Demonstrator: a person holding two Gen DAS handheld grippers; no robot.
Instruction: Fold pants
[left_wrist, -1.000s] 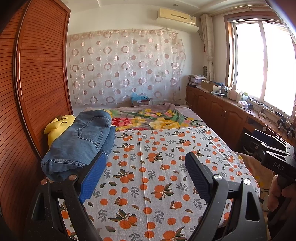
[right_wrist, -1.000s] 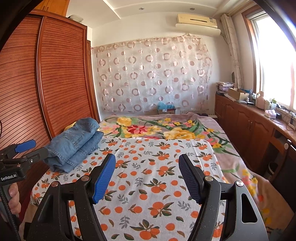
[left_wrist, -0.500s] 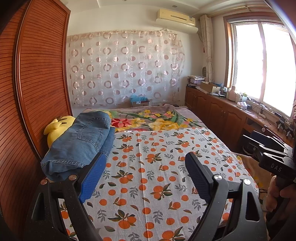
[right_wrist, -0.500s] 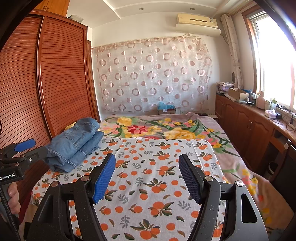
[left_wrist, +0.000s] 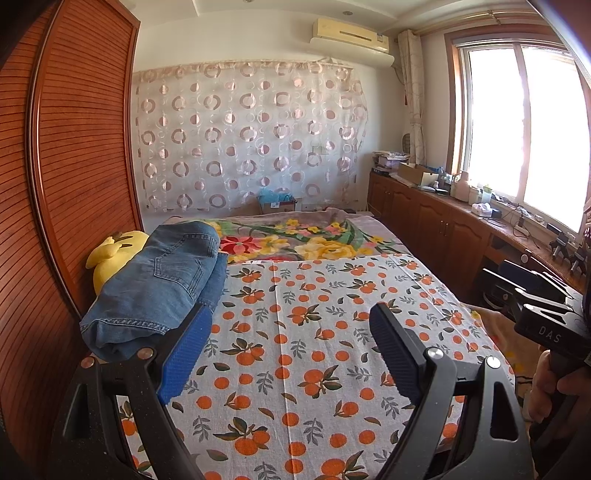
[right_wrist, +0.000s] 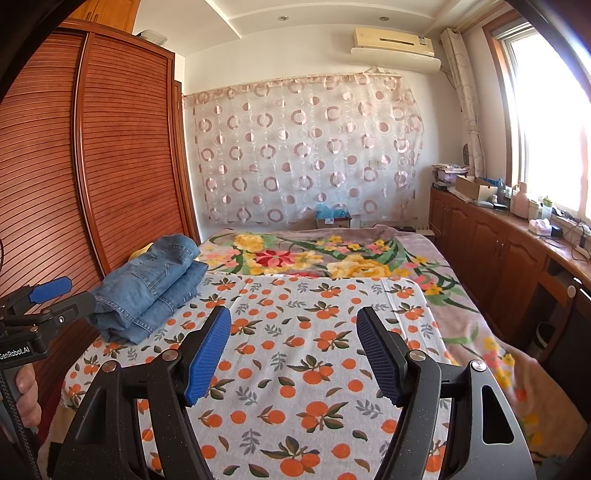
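Folded jeans (left_wrist: 159, 284) are lying on the bed (left_wrist: 295, 332) at ten o'clock (beside a yellow plush (left_wrist: 110, 254)). Left gripper (left_wrist: 288, 336) and right gripper (right_wrist: 293, 345) are hovering, fingers spread, gripping nothing.

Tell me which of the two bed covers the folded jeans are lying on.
The orange-fruit sheet, nearer the grippers, holds the jeans; the floral blanket lies beyond.

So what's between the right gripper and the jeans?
Only orange-print sheet lies between the right hand-held gripper and the folded jeans, seen in the right wrist view.
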